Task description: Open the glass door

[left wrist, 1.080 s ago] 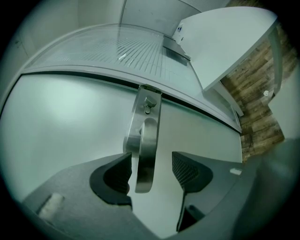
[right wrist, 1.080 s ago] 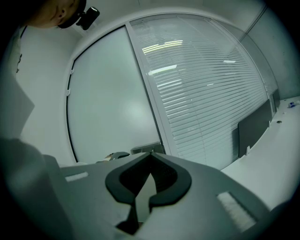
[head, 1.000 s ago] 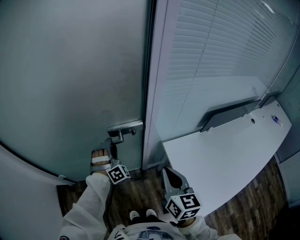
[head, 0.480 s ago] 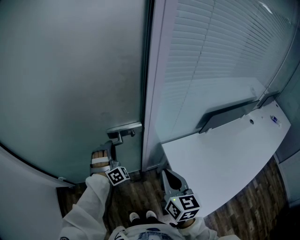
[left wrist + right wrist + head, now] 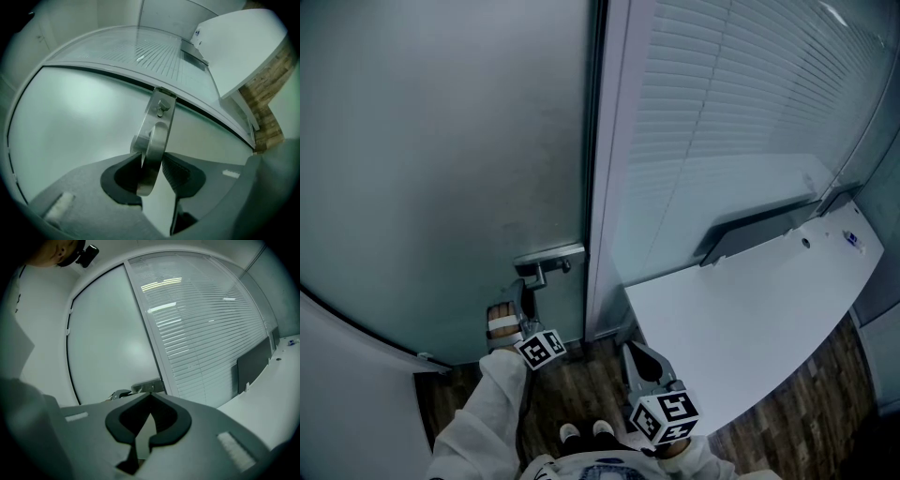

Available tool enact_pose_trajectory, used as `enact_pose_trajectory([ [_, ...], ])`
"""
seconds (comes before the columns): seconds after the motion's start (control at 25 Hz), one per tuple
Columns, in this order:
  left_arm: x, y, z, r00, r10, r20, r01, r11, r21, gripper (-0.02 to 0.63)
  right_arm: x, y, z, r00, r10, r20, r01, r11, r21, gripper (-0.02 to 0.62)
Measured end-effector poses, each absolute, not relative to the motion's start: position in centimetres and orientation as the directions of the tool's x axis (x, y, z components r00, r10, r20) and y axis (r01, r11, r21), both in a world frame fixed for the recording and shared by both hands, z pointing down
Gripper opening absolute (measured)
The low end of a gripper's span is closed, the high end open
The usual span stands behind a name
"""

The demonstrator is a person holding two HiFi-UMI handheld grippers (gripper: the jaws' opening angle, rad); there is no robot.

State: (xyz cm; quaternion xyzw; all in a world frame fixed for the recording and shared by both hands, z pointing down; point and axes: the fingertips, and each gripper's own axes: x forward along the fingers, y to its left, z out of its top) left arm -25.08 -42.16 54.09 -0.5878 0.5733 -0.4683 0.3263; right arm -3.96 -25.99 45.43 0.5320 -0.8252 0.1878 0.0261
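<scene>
The frosted glass door (image 5: 441, 169) fills the left of the head view. Its metal lever handle (image 5: 546, 265) sits by the frame post (image 5: 605, 187). My left gripper (image 5: 525, 292) reaches up to the handle. In the left gripper view the lever (image 5: 153, 140) stands between the dark pads (image 5: 180, 171), which press on it, and the jaws are opening slightly. My right gripper (image 5: 634, 349) hangs lower right, away from the door. In the right gripper view its jaws (image 5: 150, 393) meet at the tips with nothing in them, and the handle (image 5: 147, 386) shows beyond.
Right of the post is a glass partition with white blinds (image 5: 722, 122). A white desk top (image 5: 741, 319) juts out below it, with a dark panel (image 5: 750, 230) at its back edge. The person's shoes (image 5: 586, 429) stand on wooden flooring (image 5: 581, 389).
The left gripper's jaws have come in onto the door lever and the hand has rolled a little, its marker cube shifting right. The right gripper has stayed still.
</scene>
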Motion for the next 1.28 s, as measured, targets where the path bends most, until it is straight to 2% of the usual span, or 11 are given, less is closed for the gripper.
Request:
enact_pose_trajectory([
  [0.24, -25.1, -42.4, 55.0, -0.105, -0.979, 0.177, -0.542, -0.093, -0.835, 0.135, -3.4, -25.8, 45.9, -0.441, -0.859, 0.261, -0.885, 0.367, -0.286, 0.003],
  [0.4, -25.0, -42.4, 56.4, -0.072, -0.975, 0.208, -0.708, -0.097, -0.699, 0.133, -2.9, -25.5, 46.2, -0.444, -0.853, 0.273, -0.883, 0.366, -0.293, 0.003],
  [0.48, -25.0, -42.3, 56.4, -0.066, -0.976, 0.206, -0.738, -0.091, -0.668, 0.133, -2.8, -25.3, 46.4, -0.450, -0.849, 0.278, -0.881, 0.371, -0.292, 0.003],
  [1.08, -24.7, -40.5, 56.9, -0.030, -0.963, 0.268, -0.609, -0.195, -0.769, 0.133, -4.1, -25.1, 46.8, -0.487, -0.830, 0.274, -0.861, 0.402, -0.313, 0.003],
  [1.28, -24.8, -39.4, 55.8, -0.065, -0.968, 0.241, -0.531, -0.171, -0.830, 0.133, -4.1, -24.8, 46.5, -0.499, -0.826, 0.263, -0.852, 0.412, -0.324, 0.003],
])
